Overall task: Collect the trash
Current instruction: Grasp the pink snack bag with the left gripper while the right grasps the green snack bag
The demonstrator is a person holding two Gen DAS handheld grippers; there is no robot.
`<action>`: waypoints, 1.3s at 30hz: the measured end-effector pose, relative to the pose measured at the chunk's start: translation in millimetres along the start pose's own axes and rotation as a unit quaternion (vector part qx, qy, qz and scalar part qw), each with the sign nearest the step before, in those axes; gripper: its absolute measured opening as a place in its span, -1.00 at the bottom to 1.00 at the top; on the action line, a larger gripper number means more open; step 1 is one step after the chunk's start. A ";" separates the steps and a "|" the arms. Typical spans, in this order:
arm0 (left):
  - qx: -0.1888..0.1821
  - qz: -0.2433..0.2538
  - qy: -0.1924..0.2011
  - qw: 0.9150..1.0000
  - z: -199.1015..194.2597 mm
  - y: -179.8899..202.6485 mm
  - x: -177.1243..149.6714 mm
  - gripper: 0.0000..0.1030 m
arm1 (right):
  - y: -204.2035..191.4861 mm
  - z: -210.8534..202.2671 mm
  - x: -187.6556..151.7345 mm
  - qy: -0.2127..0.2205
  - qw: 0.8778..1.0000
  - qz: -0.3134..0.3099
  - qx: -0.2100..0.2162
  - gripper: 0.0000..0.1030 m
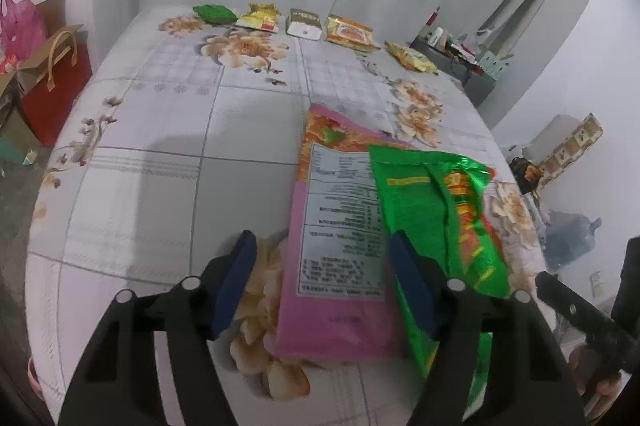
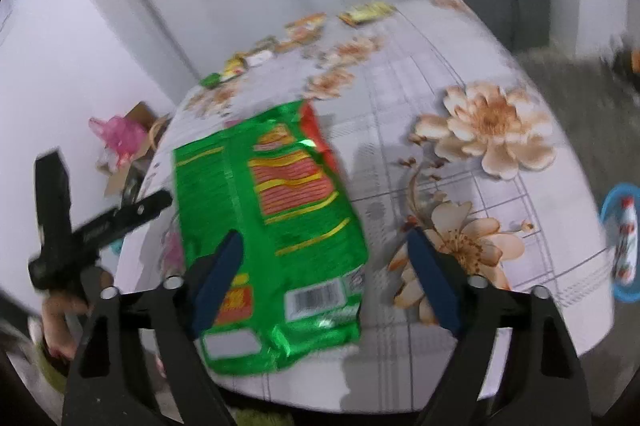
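Left wrist view: the left tool point(image 1: 322, 282) is hanging over the near part of a worktop point(image 1: 160, 186) that is wearing a floral, grid-patterned cloth. Its blue fingers point(image 1: 236, 282) are standing apart, with a pink wrapper point(image 1: 332, 290) lying flat, printed label upward, between them; neither pad is seen pressing on it. A green wrapper point(image 1: 436, 210) is overlapping the pink one's right edge and is passing behind the right-hand finger, so whether they touch cannot be told. Along the far edge of the worktop a row of small packets point(image 1: 304, 24) is lying, from a green one at the left to yellow and orange ones at the right. A red paper bag point(image 1: 56, 82) is standing on the floor at the left. At the lower right, part of the other handheld device is showing.

Right wrist view (blurred): the right tool point(image 2: 324, 280) is hovering above the green wrapper point(image 2: 272, 226), which is lying with its barcode end nearest the camera. The fingers point(image 2: 434, 282) are spread apart; the left one is overlapping the wrapper's edge, the right one is standing clear over the cloth.
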State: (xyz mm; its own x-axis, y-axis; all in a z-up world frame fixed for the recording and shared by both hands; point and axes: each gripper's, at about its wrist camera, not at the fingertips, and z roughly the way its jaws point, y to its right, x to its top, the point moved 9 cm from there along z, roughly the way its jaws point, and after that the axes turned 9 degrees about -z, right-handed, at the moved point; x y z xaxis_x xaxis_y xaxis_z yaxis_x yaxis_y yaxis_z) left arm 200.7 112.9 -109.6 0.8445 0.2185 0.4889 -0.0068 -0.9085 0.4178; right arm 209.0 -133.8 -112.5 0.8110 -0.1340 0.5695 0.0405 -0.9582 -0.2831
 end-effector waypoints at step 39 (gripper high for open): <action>-0.358 -0.281 -0.126 0.882 30.0 33.3 -10.5 -0.47 | 38.3 22.6 -4.1 -0.012 0.998 0.037 -0.045 -0.99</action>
State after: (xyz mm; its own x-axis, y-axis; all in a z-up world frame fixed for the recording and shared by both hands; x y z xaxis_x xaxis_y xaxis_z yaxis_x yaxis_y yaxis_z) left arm 207.7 69.7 -123.8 0.9139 0.3941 -0.0973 0.1909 -0.2057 0.9598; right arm 220.4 -164.3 -143.1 0.8237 -0.1999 0.5307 -0.0720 -0.9651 -0.2517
